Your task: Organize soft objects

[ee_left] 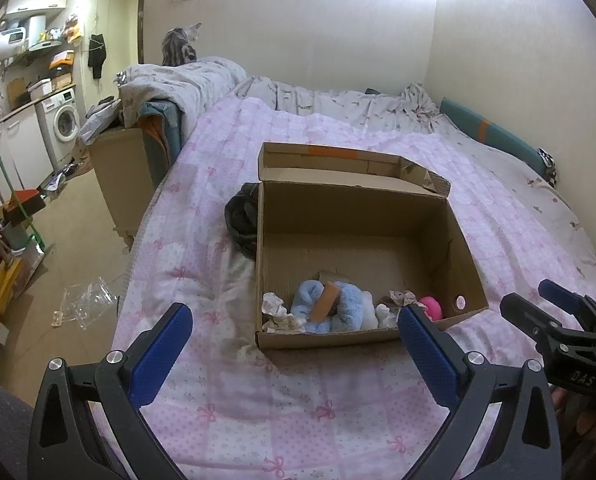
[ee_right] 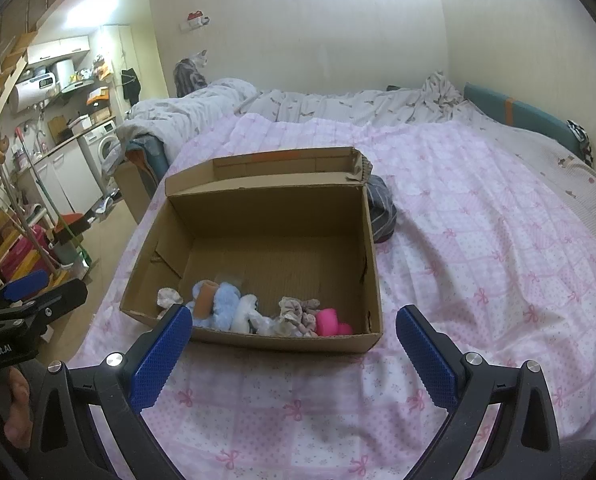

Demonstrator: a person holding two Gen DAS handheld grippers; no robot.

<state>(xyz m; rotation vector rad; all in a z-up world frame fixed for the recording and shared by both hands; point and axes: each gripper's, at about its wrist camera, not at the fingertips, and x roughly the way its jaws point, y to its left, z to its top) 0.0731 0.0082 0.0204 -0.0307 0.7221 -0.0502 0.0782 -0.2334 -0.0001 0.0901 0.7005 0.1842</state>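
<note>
Cardboard box (ee_left: 362, 216) sits open on the bed's pink bow-print quilt (ee_left: 281, 408), lid flap folded back. Soft stuff is bunched along its near wall: a blue plush toy (ee_left: 338, 308), some crumpled pale fabric (ee_right: 298, 314), and a pink thing (ee_right: 330, 322) in the corner. A dark garment (ee_right: 380, 208) lies on the quilt right against the box's outer side. Left hand-held gripper (ee_left: 293, 344) has its fingers spread wide, holding nothing, hovering short of the box. Right hand-held gripper (ee_right: 293, 344) is the same: wide apart, empty, touching nothing.
</note>
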